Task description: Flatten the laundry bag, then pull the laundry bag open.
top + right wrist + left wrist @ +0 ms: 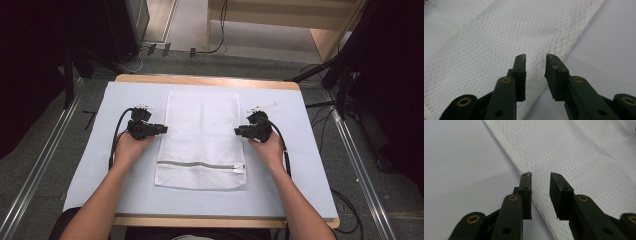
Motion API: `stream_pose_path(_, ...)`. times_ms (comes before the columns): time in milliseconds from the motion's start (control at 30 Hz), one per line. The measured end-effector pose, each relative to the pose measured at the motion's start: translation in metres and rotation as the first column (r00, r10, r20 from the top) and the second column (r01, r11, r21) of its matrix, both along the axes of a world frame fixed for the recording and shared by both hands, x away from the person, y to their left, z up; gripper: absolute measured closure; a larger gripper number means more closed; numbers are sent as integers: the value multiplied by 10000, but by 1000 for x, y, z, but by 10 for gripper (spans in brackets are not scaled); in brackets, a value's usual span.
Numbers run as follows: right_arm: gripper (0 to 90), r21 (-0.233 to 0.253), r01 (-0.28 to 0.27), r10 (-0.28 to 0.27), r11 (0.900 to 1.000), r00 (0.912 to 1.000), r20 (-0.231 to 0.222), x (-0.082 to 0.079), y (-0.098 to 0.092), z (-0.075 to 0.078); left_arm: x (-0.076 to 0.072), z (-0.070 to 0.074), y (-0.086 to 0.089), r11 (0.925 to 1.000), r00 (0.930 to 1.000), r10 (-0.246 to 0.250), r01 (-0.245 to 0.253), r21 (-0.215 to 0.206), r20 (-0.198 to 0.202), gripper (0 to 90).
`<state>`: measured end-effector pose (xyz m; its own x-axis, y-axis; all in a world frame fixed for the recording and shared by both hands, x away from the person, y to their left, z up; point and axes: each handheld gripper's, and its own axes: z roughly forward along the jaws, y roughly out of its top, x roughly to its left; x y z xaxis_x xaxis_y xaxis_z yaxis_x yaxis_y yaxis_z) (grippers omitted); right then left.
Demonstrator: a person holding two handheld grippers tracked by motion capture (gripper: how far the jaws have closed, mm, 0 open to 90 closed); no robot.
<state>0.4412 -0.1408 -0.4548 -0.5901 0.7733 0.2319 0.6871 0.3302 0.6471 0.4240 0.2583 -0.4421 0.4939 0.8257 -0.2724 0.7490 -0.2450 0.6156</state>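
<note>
white mesh bag [201, 137] flat between left hand-held gripper [164, 129] and right hand-held gripper [238, 131]

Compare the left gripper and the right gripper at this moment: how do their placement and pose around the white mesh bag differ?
The left gripper sits at the left long edge of the mesh bag and points right; the right gripper sits at the opposite edge and points left. In the left gripper view its jaws straddle the bag's hem, one over the table cover; the right gripper's jaws straddle the other edge likewise. Both are open, low, and roughly level with each other, above the zipper.
</note>
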Motion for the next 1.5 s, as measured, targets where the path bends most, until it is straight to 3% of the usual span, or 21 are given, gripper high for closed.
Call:
stream_pose_path(300, 654, 156, -361, 362, 9992, 9993, -56, -15, -3, 6, -7, 12, -5, 9972, 9976, -674, 679, -311, 167, 552)
stream_pose_path(433, 627, 342, -638, 629, 9974, 9976, 280, -31, -4, 9, -8, 16, -8, 9938, 9949, -983, 994, -499, 241, 513)
stream_pose_path(600, 613, 617, -975, 939, 9933, 9939, 583, -50, -10, 15, -9, 19, -21, 9877, 9883, -1486, 1500, -441, 336, 491)
stream_pose_path(733, 603, 739, -1199, 1155, 9900, 9915, 607, -65, -16, 15, -11, 18, -33, 9816, 9826, -1844, 1852, -466, 211, 471)
stream_pose_path(900, 604, 667, -1378, 1351, 9882, 9898, 444, -82, -23, 9, -16, 16, -46, 9746, 9749, -2226, 2228, -210, 96, 463)
stream_pose_path(1000, 603, 717, -1439, 1411, 9870, 9891, 422, -91, -28, 8, -20, 17, -52, 9705, 9709, -2391, 2394, -304, 126, 445)
stream_pose_path(1300, 612, 600, -1631, 1605, 9848, 9860, 459, -100, -26, 7, -33, 19, -59, 9621, 9630, -2685, 2694, -425, 245, 438)
stream_pose_path(1500, 718, 543, -1806, 1797, 9821, 9835, 200, -102, -19, 5, -42, 18, -70, 9555, 9557, -2924, 2934, -306, 332, 437)
